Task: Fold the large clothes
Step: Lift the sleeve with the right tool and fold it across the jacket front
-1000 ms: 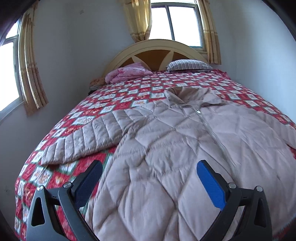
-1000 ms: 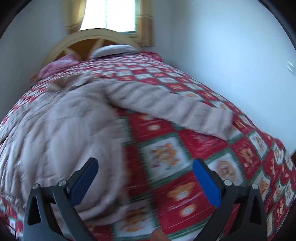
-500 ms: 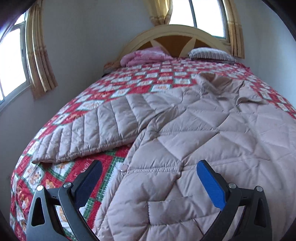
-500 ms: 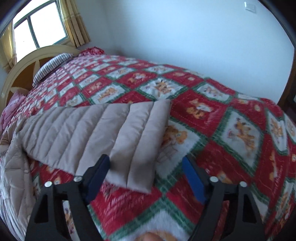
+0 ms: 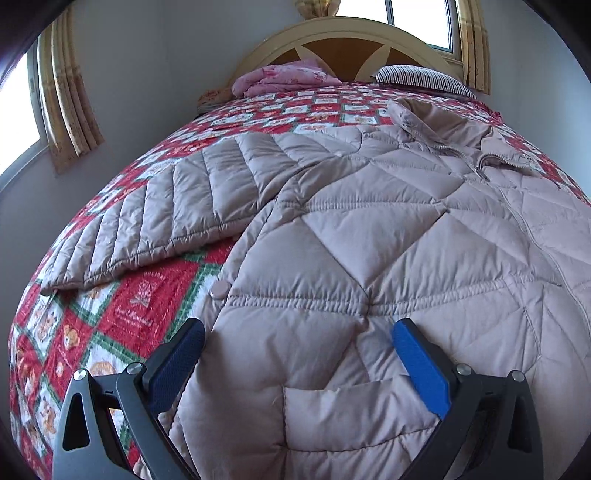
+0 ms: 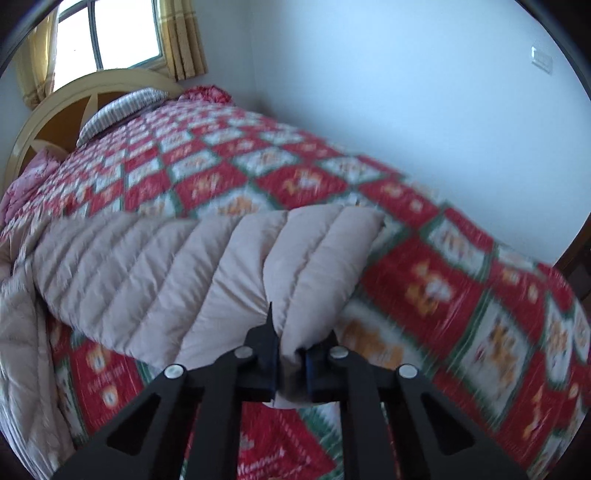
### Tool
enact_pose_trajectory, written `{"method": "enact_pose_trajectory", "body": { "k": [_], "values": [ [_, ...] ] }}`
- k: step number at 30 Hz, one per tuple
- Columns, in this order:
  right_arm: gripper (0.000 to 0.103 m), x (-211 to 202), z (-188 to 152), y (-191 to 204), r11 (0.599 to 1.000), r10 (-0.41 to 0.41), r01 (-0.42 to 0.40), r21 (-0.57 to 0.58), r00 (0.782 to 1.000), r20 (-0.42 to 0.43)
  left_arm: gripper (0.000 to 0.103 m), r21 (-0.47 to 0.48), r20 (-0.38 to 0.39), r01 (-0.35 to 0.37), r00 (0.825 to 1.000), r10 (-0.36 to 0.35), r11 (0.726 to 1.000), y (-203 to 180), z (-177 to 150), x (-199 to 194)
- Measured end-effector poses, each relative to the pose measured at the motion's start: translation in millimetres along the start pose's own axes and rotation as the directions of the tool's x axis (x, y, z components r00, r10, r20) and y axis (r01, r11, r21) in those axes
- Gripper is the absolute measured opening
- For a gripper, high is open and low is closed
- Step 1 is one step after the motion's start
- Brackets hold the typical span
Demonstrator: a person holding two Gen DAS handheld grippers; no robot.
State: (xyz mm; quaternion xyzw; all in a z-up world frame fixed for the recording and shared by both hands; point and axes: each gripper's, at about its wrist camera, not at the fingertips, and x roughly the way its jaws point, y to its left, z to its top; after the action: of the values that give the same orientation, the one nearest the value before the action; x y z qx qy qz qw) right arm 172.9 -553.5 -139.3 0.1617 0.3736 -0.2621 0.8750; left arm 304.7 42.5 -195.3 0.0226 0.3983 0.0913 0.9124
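A beige quilted down jacket (image 5: 369, 229) lies face up on the bed, zipped, collar toward the headboard. Its left sleeve (image 5: 166, 218) stretches out flat toward the bed's left edge. My left gripper (image 5: 295, 347) is open and empty, low over the jacket's lower left front near the hem and a pocket. In the right wrist view, my right gripper (image 6: 290, 354) is shut on the cuff end of the jacket's right sleeve (image 6: 207, 273), which is bunched between the jaws and lifted slightly off the bedspread.
The bed has a red, white and green patterned bedspread (image 5: 122, 321). A folded pink blanket (image 5: 284, 79) and a striped pillow (image 5: 421, 75) lie by the wooden headboard (image 5: 347, 40). White walls (image 6: 406, 92) stand close on both sides, with curtained windows (image 6: 110, 33).
My right gripper moved onto the right sleeve's cuff and shut on it. My left gripper moved lower and closer over the jacket's left front, still open.
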Motion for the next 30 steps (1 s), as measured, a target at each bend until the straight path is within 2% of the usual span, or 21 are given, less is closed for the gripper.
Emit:
{"method": "enact_pose_trajectory", "body": {
  "k": [6,9,13,21,26,30],
  "values": [
    [0.011,-34,52,22,0.998,-0.045,0.051,-0.048,0.992,0.121,0.102,-0.005,-0.009,0.000,1.000,0.000,1.000,1,-5,-1],
    [0.010,-59,77,46,0.992,-0.057,0.078,-0.099,0.977,0.205,0.102,-0.018,-0.009,0.005,1.000,-0.006,1.000,2,-8,-2],
    [0.010,-86,99,81,0.985,-0.030,0.078,-0.156,0.956,0.291,0.102,-0.038,0.002,0.021,1.000,-0.021,0.999,6,-11,-5],
    [0.010,-127,98,163,0.940,0.085,0.063,-0.335,0.909,0.409,0.102,-0.069,-0.003,0.055,0.998,-0.055,0.996,11,-11,-3],
    [0.010,-154,81,222,0.883,0.193,0.051,-0.467,0.867,0.459,0.102,-0.085,-0.005,0.076,0.997,-0.077,0.994,14,-11,-2],
    [0.010,-171,66,272,0.819,0.290,0.040,-0.573,0.832,0.472,0.102,-0.092,-0.002,0.084,0.996,-0.084,0.992,16,-12,-2]
  ]
}}
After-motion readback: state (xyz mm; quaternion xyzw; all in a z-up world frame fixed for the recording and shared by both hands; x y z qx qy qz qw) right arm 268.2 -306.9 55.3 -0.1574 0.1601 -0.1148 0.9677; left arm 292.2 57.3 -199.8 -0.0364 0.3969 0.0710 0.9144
